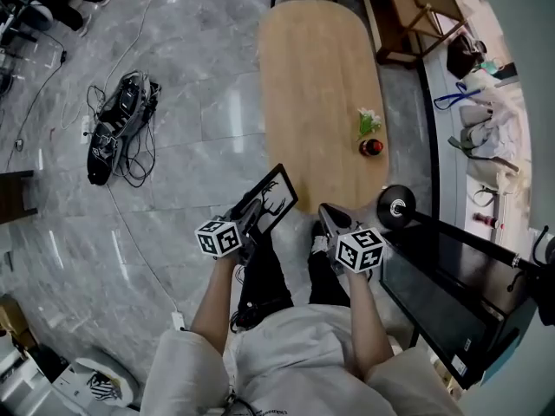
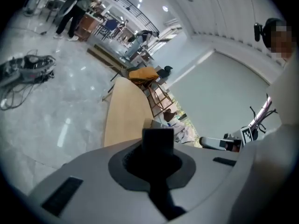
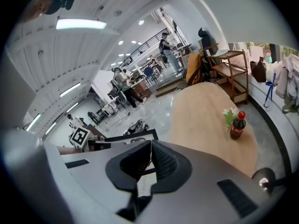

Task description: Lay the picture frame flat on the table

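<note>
A black picture frame (image 1: 270, 199) with a white picture in it hangs tilted over the near end of the long wooden table (image 1: 316, 85). My left gripper (image 1: 251, 219) is shut on the frame's lower left edge. In the left gripper view that edge shows as a dark block (image 2: 158, 138) between the jaws of the left gripper (image 2: 158, 148). My right gripper (image 1: 328, 215) is just right of the frame and apart from it. Its pads meet in the right gripper view (image 3: 149, 160) with nothing between them, and the frame (image 3: 140, 134) shows behind them.
A cola bottle (image 1: 371, 147) and a small bunch of flowers (image 1: 368, 121) stand near the table's right edge. A tangle of cables (image 1: 121, 128) lies on the grey floor at left. A black stand with a dark panel (image 1: 451, 276) is close on the right.
</note>
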Demonstrator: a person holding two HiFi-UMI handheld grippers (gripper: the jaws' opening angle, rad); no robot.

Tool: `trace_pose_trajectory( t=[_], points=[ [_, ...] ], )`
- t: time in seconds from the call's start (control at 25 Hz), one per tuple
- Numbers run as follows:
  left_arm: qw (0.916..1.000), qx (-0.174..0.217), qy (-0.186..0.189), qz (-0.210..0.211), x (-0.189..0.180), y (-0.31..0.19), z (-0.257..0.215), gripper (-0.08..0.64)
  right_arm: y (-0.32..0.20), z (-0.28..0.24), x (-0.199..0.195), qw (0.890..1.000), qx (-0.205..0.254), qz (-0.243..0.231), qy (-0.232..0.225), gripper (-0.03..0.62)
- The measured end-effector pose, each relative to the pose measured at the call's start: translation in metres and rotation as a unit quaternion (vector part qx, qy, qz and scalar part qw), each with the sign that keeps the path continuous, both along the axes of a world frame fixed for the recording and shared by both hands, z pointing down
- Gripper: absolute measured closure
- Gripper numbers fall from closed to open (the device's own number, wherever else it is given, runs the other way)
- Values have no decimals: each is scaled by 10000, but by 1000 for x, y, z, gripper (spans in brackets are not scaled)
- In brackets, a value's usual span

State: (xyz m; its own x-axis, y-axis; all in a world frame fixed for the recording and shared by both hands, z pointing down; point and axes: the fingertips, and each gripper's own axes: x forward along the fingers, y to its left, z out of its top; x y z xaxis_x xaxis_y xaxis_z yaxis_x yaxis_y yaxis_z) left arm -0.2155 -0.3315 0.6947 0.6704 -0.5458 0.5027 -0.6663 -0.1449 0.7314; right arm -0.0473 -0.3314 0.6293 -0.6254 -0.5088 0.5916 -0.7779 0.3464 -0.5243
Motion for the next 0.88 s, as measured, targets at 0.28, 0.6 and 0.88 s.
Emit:
trace_pose_trajectory(
  t=[0.28, 0.6, 0.88],
  points=[
    [9955, -371, 82, 873, 22, 30, 91, 534, 47, 66, -9, 9971, -360, -572, 355, 558],
    [9871, -1022, 959, 770, 24, 27, 176, 534, 60, 136, -33, 9950, -570, -740, 356, 558],
    [9811, -1156, 1439, 579, 28, 1, 231, 534, 38, 186, -34, 9963, -680, -531, 27, 558]
  ],
)
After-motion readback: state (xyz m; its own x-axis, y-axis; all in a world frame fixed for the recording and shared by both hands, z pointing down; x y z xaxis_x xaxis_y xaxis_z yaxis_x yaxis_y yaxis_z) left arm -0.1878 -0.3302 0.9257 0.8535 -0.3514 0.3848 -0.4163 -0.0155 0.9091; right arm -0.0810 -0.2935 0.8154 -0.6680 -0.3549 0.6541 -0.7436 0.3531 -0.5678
